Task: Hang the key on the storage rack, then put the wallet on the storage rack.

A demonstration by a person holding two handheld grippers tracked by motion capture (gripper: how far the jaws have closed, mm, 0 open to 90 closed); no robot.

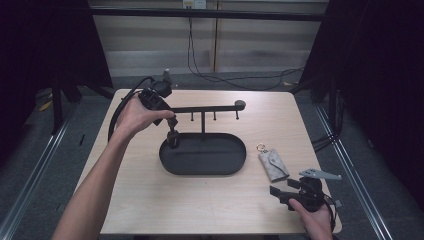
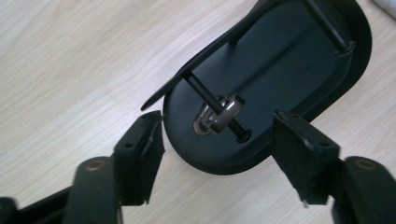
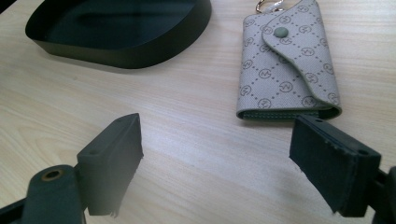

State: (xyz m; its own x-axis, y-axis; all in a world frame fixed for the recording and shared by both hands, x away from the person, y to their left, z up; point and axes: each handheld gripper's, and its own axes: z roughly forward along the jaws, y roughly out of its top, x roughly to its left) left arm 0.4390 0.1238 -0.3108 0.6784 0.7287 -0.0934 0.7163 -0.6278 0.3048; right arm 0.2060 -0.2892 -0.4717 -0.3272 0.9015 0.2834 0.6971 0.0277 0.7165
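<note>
- We have our left gripper (image 1: 172, 131) raised over the left end of the black oval tray (image 1: 235, 167), under the left end of the hook rack (image 1: 210, 108) that rises from it; its jaws are released and grasp nothing.
- We judge that one piece is already hung: a small metal ring piece (image 2: 218, 115), probably a key ring though the blur leaves us unsure, sits on a black peg (image 2: 205, 95) of the rack and hangs free of our pads.
- We still have the grey patterned key pouch (image 1: 273, 164) to deal with; it lies flat on the table (image 1: 150, 200) between the tray's right end and the table's right edge, untouched.
- Our right gripper (image 1: 286, 192) rests near the table's front right corner, just in front of the pouch, jaws spread wide and empty.
- We judge the work about halfway along: the remaining hooks on the bar look bare, and the pouch has yet to be picked up and hung by its ring.
- The left gripper view gives us the ring on its peg, which the high view hides behind the gripper.
- The right gripper view (image 3: 219, 154) shows us the pouch's snap button (image 3: 280, 31), monogram pattern and gold ring (image 3: 265, 5), details too small in the high view.
- The high view alone gives us the whole rack and both hands at once.
</note>
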